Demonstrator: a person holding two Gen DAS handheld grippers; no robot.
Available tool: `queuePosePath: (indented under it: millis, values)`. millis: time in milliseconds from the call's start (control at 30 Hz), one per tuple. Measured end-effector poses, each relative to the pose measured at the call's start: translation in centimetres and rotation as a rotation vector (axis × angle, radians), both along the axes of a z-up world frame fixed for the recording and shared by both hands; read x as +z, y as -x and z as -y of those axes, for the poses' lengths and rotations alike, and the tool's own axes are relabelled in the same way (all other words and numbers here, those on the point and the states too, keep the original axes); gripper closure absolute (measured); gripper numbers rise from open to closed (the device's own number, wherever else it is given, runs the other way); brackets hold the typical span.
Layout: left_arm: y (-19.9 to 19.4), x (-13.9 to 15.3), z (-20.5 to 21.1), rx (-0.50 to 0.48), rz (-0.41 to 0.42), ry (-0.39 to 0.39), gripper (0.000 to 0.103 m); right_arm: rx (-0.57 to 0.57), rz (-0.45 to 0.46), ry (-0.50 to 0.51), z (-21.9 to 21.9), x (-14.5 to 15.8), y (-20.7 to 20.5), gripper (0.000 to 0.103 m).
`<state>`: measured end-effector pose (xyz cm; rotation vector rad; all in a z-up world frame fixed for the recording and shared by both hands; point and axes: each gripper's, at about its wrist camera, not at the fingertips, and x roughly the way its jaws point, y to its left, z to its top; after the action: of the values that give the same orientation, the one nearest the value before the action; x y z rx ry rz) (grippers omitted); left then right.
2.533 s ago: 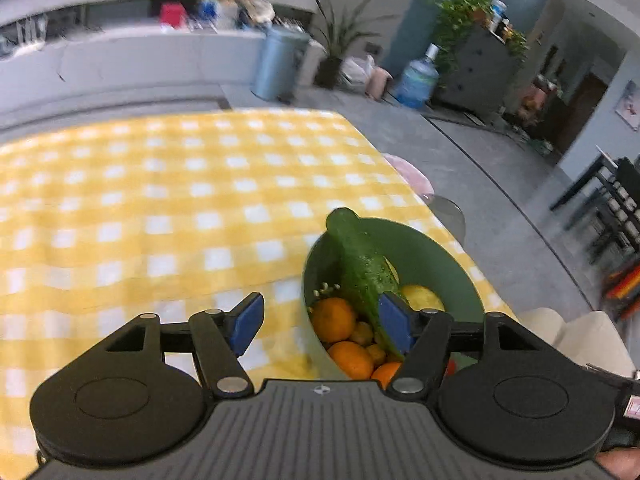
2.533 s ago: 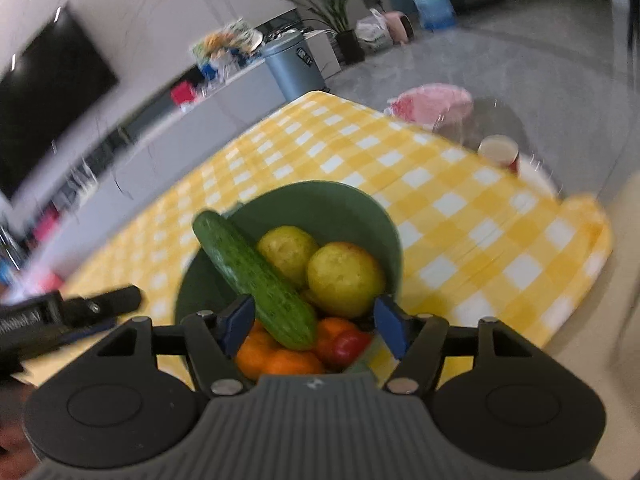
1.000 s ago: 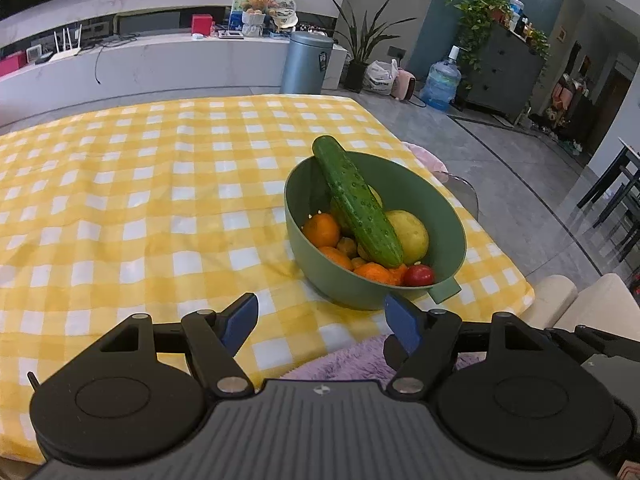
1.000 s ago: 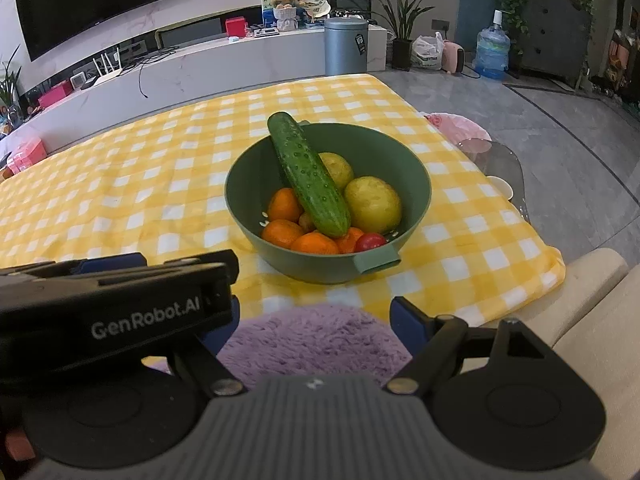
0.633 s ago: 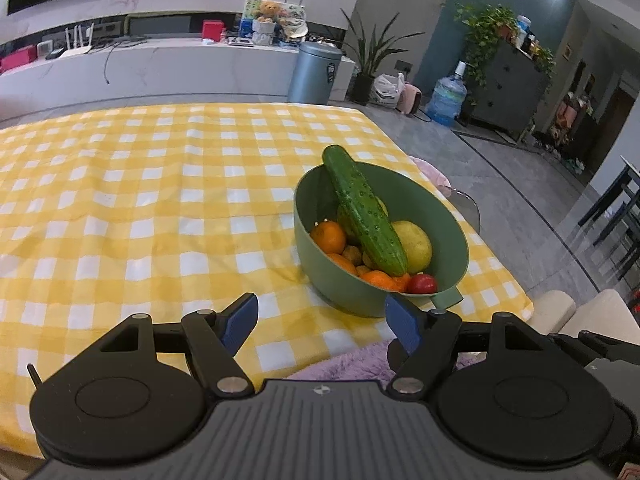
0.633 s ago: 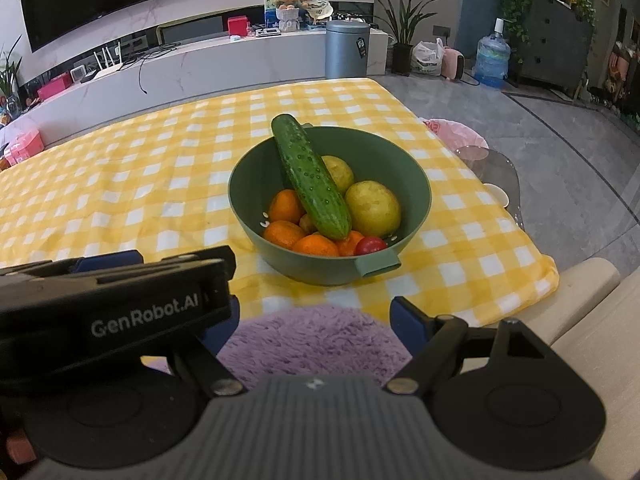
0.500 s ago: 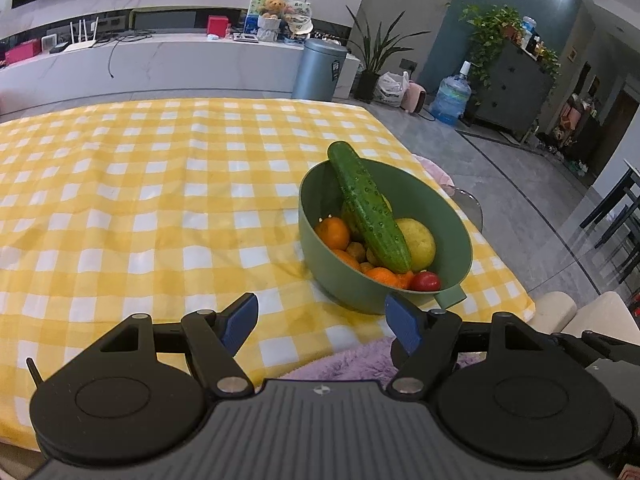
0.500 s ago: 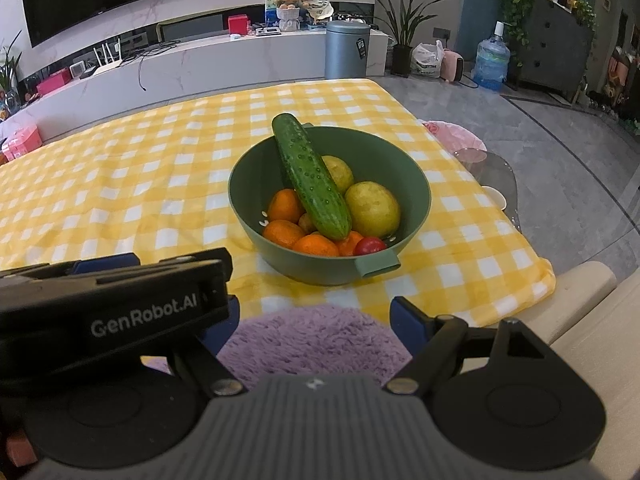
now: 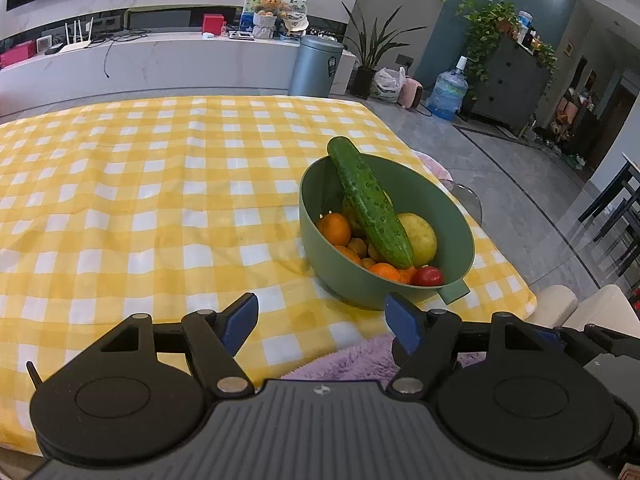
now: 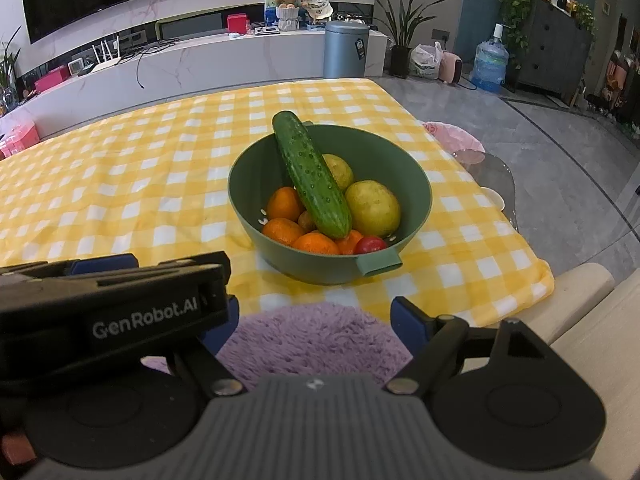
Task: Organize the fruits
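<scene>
A green bowl [image 9: 460, 216] [image 10: 412, 176] stands near the right front corner of the yellow checked tablecloth [image 9: 160, 200]. A cucumber [image 9: 370, 202] [image 10: 310, 180] leans across it, over oranges [image 10: 284, 202], two yellow-green fruits [image 10: 372, 208] and a small red fruit [image 10: 370, 245]. My left gripper [image 9: 322, 322] is open and empty, just off the table's front edge, left of the bowl. My right gripper [image 10: 316, 320] is open and empty, below the bowl; its left finger is hidden behind the left gripper's body [image 10: 112, 304].
A purple fluffy cushion [image 10: 316, 340] lies below the table's front edge. A beige seat [image 10: 592, 320] is at the right. A glass side table with a pink bowl [image 10: 452, 138] stands beyond the table's right edge.
Both grippers have pulled back from over the bowl to the table's front edge, both open and empty. In the last half second the views have barely shifted.
</scene>
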<state>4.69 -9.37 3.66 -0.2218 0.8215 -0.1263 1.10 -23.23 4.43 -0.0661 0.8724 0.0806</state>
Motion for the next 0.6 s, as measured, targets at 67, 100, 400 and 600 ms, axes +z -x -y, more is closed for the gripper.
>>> queuePosePath:
  millis: [67, 100, 400, 600]
  values:
    - [0.05, 0.03, -0.08, 0.004, 0.001, 0.006, 0.018, 0.001, 0.003, 0.006, -0.1, 0.14, 0.03, 0.023]
    - [0.09, 0.05, -0.1, 0.006, 0.002, 0.008, 0.018, 0.001, 0.005, 0.009, -0.15, 0.22, 0.06, 0.023]
    - [0.33, 0.4, -0.38, 0.005, 0.013, 0.018, 0.018, 0.006, 0.016, 0.015, -0.46, 0.65, 0.3, 0.023]
    - [0.26, 0.34, -0.47, -0.003, 0.004, 0.027, 0.018, 0.009, 0.017, 0.021, -0.66, 0.77, 0.4, 0.023]
